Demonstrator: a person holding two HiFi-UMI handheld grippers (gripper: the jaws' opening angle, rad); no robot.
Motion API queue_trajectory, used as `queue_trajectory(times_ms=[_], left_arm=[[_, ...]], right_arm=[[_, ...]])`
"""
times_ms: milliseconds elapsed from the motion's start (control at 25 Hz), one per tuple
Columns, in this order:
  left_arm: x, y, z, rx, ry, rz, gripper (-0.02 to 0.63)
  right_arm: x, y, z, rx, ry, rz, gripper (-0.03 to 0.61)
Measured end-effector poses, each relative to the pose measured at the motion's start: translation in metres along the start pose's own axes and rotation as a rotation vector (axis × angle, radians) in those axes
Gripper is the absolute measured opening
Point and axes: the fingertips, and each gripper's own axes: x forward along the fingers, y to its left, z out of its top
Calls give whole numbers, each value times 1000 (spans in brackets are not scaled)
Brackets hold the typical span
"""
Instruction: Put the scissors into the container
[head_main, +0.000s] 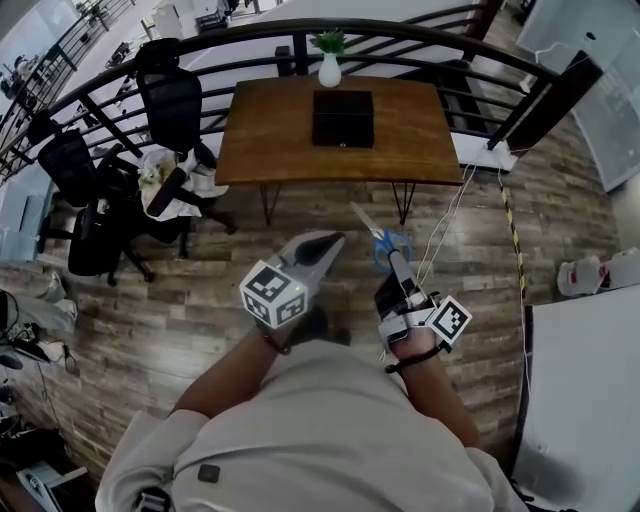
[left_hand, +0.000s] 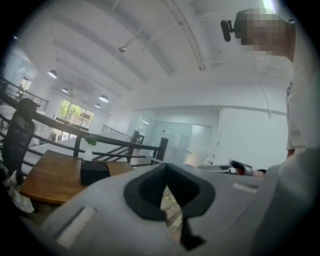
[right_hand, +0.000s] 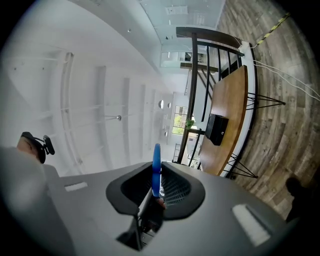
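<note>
1. Right gripper (head_main: 393, 262), low and right of centre in the head view, is clamped on the scissors (head_main: 372, 228). In the right gripper view the blue handle (right_hand: 156, 170) stands edge-on between the jaws. The pale blades point toward the upper left.
2. Left gripper (head_main: 330, 242), just left of it, has its jaws drawn together on nothing. In its own view only a sliver of floor shows between the pads.
3. At top centre the black container (head_main: 343, 118) sits on the wooden table (head_main: 270, 140). It is well apart from both grippers, with open floor between, so carrying the scissors over looks like the step in hand.
4. The hold appears to be on the thin handle alone. The scissors could swing or slip out on the way if the grip is shallow.
5. Whether the container's top is open I cannot tell. If it is lidded, the scissors cannot go in until the empty gripper deals with that.
6. The blades lead, so a low approach might strike the container's wall and push it.
7. A white vase (head_main: 330, 68) with a plant stands just behind the container, and overreaching could tip it.
8. White cables (head_main: 447, 222) trail across the floor by the table's right legs and could catch a foot.
</note>
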Motion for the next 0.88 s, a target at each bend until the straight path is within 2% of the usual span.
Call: queue_trajectory(times_ms=[160, 480, 720, 880], left_arm=[[-2, -6, -14, 0, 6, -23, 3], [10, 29, -17, -8, 5, -15, 3], [27, 90, -2, -16, 7, -5, 3], [40, 131, 17, 5, -2, -29, 2]], right_arm=[[-19, -7, -4, -2, -21, -8, 55], [12, -28, 7, 14, -10, -1, 55], [70, -54, 21, 33, -2, -32, 55], [124, -61, 31, 32, -4, -17, 55]])
